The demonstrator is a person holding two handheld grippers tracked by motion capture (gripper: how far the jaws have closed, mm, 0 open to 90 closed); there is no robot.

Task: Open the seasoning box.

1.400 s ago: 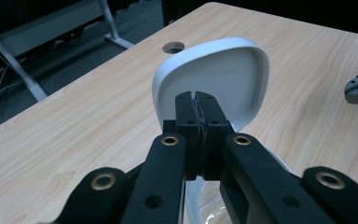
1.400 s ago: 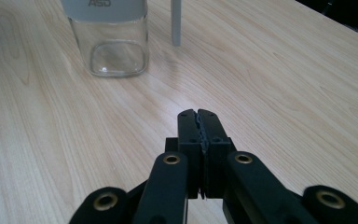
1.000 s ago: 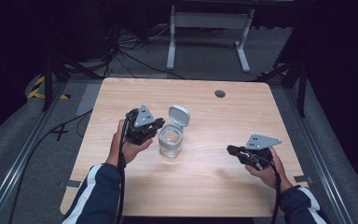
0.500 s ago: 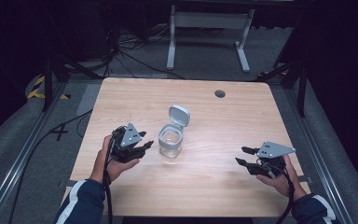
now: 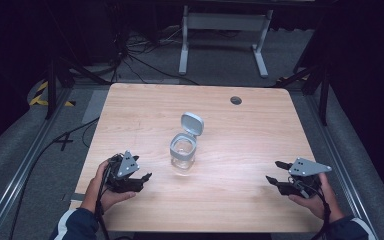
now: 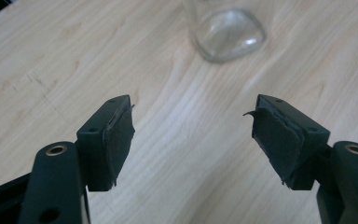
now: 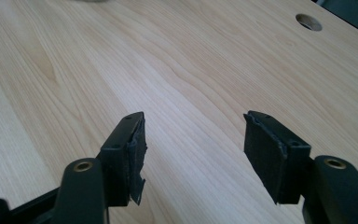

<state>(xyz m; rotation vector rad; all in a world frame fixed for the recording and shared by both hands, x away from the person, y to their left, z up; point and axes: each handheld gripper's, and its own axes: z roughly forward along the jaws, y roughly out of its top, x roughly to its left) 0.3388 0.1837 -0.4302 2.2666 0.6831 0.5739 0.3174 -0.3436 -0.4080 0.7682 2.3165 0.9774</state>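
A small clear glass jar [image 5: 184,152] with a grey collar stands at the middle of the wooden table [image 5: 240,135], its hinged grey lid [image 5: 192,123] flipped up and back. My left gripper [image 5: 144,181] sits low near the front left, a hand's width left of the jar and pointing right; its jaws have just been opening and hold nothing. In the left gripper view the gripper [image 6: 193,109] gapes over bare wood, with the jar's base [image 6: 226,32] ahead. My right gripper [image 5: 274,171] is at the front right, pointing left; its jaws have also just been opening, empty [image 7: 193,119].
A round cable hole [image 5: 236,100] lies in the table's far right part, and the right gripper view shows the hole [image 7: 308,21] too. Beyond the far edge stands a grey metal frame [image 5: 222,22] on a dark floor with cables. Cables trail from both grippers off the front edge.
Both hands have drawn back toward the front edge. The left one left the jar's side and sank low. Both pairs of jaws went from nearly shut to wide apart.
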